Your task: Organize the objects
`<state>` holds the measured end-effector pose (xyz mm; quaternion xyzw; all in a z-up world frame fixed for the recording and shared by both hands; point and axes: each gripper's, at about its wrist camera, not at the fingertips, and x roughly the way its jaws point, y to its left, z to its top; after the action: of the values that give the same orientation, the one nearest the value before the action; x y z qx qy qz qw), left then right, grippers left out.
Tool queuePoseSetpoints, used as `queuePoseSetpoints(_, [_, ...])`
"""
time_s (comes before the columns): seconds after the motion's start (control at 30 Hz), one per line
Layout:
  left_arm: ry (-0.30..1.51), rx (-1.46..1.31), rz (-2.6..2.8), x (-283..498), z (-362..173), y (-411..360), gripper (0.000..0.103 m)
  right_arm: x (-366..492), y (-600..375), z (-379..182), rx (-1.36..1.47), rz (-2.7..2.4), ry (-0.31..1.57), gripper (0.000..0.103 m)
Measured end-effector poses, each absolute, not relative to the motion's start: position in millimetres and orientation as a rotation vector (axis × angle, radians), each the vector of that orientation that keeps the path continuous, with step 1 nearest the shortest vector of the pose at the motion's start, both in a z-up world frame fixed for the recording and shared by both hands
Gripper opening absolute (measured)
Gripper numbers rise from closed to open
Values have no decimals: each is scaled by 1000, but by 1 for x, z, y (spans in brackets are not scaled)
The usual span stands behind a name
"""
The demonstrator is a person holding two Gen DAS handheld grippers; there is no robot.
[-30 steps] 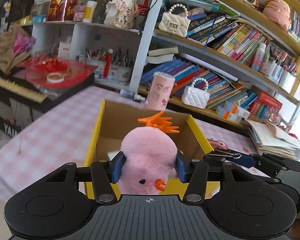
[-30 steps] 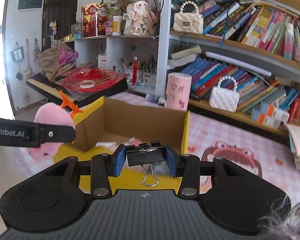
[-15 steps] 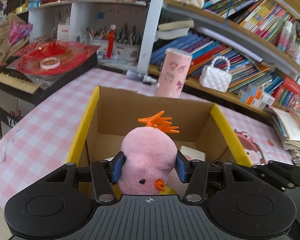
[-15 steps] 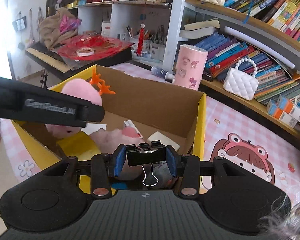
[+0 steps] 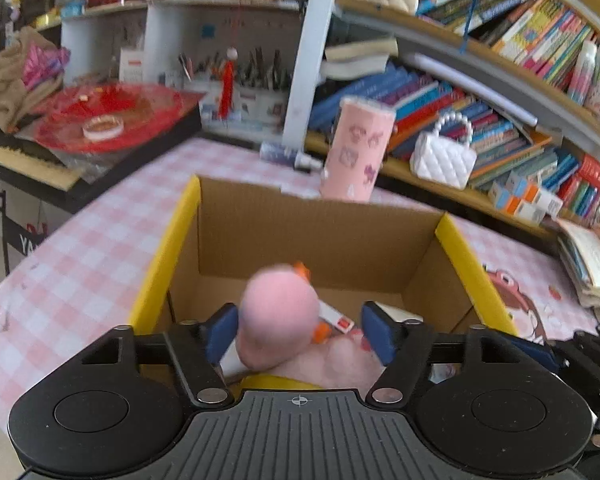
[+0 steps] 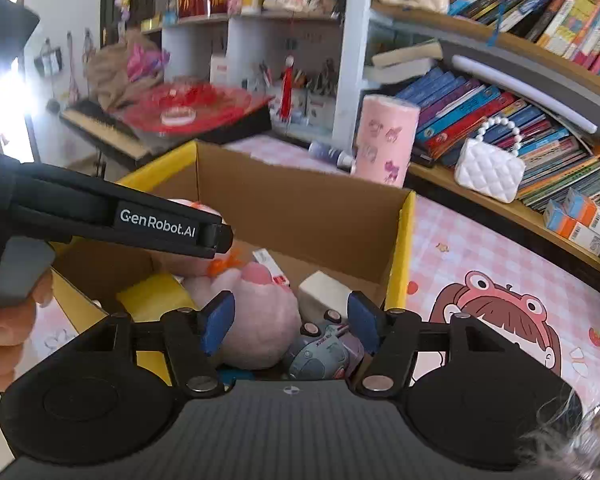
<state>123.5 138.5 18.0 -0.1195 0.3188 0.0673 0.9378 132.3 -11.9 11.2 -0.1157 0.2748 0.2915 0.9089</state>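
A second ago the left gripper (image 5: pixel 300 330) squeezed the pink chick plush (image 5: pixel 278 320) and the right gripper (image 6: pixel 288 320) pinched a black binder clip. Now both sets of jaws are opening. The chick sits blurred between the left pads, against the left one and clear of the right, tipped over above the other pink plush (image 6: pixel 256 328) in the cardboard box (image 5: pixel 320 236). The clip is gone from between the right pads; where it landed cannot be told. Both grippers have come from short of the box to over its near edge.

Ahead of the left gripper the box's brown far wall stands close, with yellow-edged side walls (image 5: pixel 168 260) on either hand; bare floor shows only beyond the chick. Under the right gripper lie the plush, a grey-blue toy (image 6: pixel 320 354) and a white block (image 6: pixel 324 292), leaving little free floor. To its right the pink tablecloth (image 6: pixel 480 264) lies open up to the bookshelf (image 6: pixel 500 200); a pink cylinder (image 6: pixel 386 140) stands just past the far wall.
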Motion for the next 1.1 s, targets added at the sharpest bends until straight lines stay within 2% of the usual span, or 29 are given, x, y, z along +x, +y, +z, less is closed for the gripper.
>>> queuePoseSetpoints(0.3, [522,-222,71,76,53,114,89,97,-59,40,-123,460,481,67])
queuePoseSetpoints(0.6, [509,-187,11,28,54,72,97,54,-119,40,-38,241,539,71])
queuePoseSetpoints(0.83, [557,-96,37,-1,34,42,99,18,-150,20,11,103,620,77])
queuePoseSetpoints(1.1, [691,-40,9,-11,14,23,99,-14,-159,9,-9,15,643,89])
